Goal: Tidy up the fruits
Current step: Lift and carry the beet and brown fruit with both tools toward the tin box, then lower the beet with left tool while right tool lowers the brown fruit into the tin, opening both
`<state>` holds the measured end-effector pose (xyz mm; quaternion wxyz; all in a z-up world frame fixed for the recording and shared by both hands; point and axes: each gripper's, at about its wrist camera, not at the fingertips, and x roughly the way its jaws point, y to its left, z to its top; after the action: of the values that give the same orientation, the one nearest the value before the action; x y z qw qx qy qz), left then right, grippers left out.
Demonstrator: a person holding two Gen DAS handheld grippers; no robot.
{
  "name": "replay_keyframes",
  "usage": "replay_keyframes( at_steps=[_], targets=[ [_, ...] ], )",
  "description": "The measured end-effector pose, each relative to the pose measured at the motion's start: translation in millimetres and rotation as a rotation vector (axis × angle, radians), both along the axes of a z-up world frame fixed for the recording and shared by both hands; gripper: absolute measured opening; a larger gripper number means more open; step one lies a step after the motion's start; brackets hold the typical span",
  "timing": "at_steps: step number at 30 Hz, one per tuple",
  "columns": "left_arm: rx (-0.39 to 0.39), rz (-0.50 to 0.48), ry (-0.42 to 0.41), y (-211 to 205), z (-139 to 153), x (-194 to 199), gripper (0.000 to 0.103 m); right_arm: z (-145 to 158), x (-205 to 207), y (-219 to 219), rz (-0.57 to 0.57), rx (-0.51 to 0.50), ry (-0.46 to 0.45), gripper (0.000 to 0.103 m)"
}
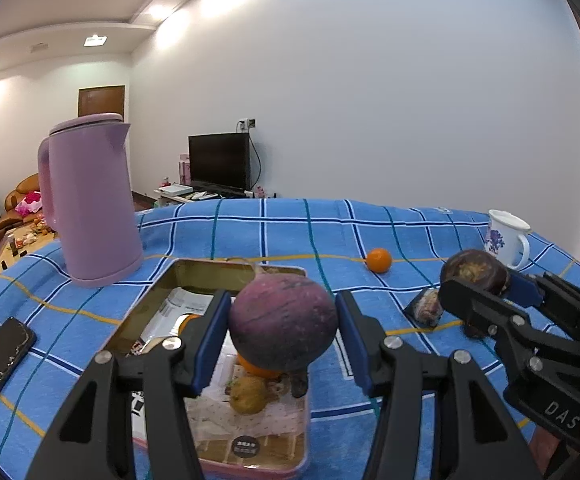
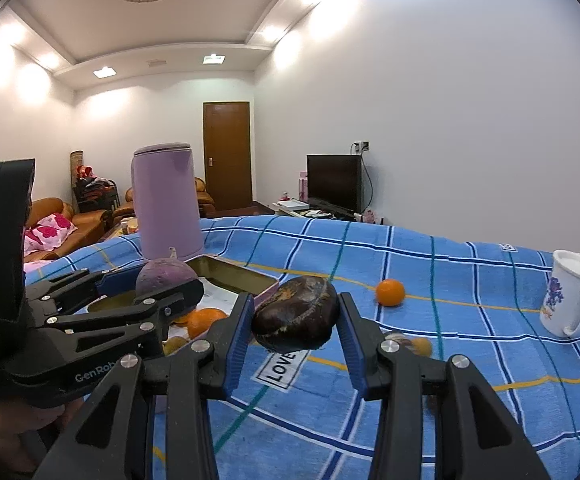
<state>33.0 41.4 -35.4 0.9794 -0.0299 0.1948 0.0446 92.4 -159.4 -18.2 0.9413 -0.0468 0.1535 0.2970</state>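
Purple fruit (image 1: 283, 322) clamped in left tongs (image 1: 281, 336) over the tin (image 1: 209, 268); right tongs (image 2: 294, 330) grip dark fruit (image 2: 296, 314) beside the tin. Lower first, then release.

Kettle (image 1: 89, 200) blocks tin's (image 1: 217, 268) far-left corner.

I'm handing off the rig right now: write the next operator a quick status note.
Left gripper: shut on the round purple fruit, held above the open tin.
Right gripper: shut on the dark brown fruit, above the blue cloth, right of the tin.
Done: an orange and a yellowish fruit lie in the tin.
Left: both held fruits; the loose orange near the mug.
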Motion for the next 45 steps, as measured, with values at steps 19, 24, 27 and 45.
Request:
replay_keyframes(
  at_steps=[19, 24, 27, 45],
  targets=[
    [-0.005, 0.067, 0.005, 36.3, -1.4, -8.3, 0.055, -1.2, -5.0, 37.3, 0.07, -0.028, -0.002, 0.044],
    [-0.003, 0.083, 0.008, 44.0, -2.1, -10.1, 0.055, -1.8, -5.5, 43.8, 0.084, -0.035, 0.0, 0.044],
    [0.0, 0.093, 0.008, 48.1, -2.0, -11.4, 0.055, -2.2, -5.3, 49.7, 0.095, -0.04, -0.001, 0.044],
    [0.005, 0.148, 0.027, 73.6, -2.2, -15.0, 0.055, -5.0, -2.0, 77.7, 0.151, -0.066, 0.014, 0.044]
  ],
)
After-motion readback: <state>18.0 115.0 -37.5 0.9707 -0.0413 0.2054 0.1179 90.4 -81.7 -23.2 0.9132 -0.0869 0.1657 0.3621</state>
